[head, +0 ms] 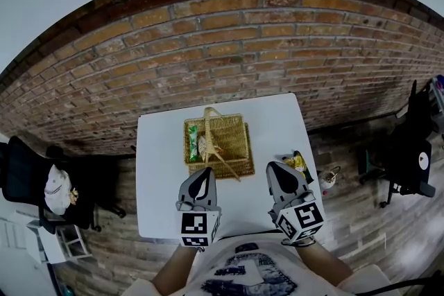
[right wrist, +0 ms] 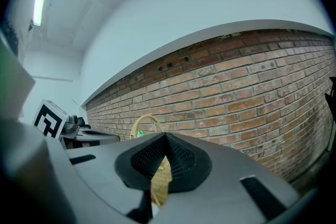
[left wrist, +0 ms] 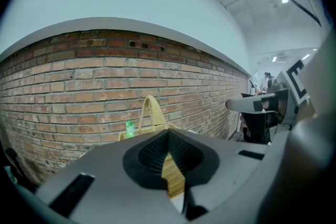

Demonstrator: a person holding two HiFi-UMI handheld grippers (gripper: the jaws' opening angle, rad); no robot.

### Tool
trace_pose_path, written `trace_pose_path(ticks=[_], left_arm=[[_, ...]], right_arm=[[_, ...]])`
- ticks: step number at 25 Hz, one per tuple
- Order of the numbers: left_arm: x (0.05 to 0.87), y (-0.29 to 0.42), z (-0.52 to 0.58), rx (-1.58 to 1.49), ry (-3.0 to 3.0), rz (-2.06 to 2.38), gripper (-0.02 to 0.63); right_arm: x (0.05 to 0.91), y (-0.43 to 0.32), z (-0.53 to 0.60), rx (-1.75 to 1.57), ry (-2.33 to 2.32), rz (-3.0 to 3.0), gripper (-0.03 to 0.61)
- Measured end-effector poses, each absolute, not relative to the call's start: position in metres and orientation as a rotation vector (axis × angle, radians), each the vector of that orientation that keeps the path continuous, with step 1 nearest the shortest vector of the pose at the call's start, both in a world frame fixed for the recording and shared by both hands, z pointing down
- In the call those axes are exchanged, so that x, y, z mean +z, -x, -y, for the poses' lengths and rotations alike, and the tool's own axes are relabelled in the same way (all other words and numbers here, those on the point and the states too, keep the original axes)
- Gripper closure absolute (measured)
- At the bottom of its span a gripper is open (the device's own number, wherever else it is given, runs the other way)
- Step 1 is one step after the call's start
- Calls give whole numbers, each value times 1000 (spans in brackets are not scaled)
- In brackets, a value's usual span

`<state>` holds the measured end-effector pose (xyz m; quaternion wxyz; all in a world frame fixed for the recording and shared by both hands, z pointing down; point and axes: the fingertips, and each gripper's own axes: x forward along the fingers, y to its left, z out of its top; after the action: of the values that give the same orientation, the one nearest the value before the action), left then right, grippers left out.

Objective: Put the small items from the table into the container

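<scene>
Basket (head: 239, 148) beyond near-level L tool (head: 203, 177), R tool (head: 277, 174)

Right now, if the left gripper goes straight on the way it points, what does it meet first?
Likely the wicker basket, at its near rim: it sits just ahead of the shut left gripper on the white table, nothing between. Depth is uncertain.

**White table, one basket, a few small items**

The table (head: 159, 177) is a white square top with its far edge towards the brick wall (head: 229, 45). A woven basket (head: 236, 138) sits on it, towards the far edge and about midway across, with its handle arching over it. Near the right edge, well apart from the basket, lies a small cluster of items (head: 297, 161) in yellow and dark colours, too small to identify. The near and left parts of the top are bare white.
</scene>
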<state>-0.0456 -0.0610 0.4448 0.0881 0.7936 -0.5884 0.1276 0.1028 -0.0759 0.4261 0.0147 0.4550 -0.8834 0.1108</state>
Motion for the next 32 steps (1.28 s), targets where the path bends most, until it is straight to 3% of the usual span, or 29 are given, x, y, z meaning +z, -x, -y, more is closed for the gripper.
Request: trace_pose_path(ticks=[13,27,32], left_arm=[[467,-63,79,439,-2405,1667,566],[506,-122,92,450,-2402,1644,566],[518,-134,96,459,-2389,1639,566]], right_arm=[[452,-199,88,367,-1443,2659,561],[491,-260,95,417,-1479,2593,557],[502,-267,98,446,-1475,2575,505]])
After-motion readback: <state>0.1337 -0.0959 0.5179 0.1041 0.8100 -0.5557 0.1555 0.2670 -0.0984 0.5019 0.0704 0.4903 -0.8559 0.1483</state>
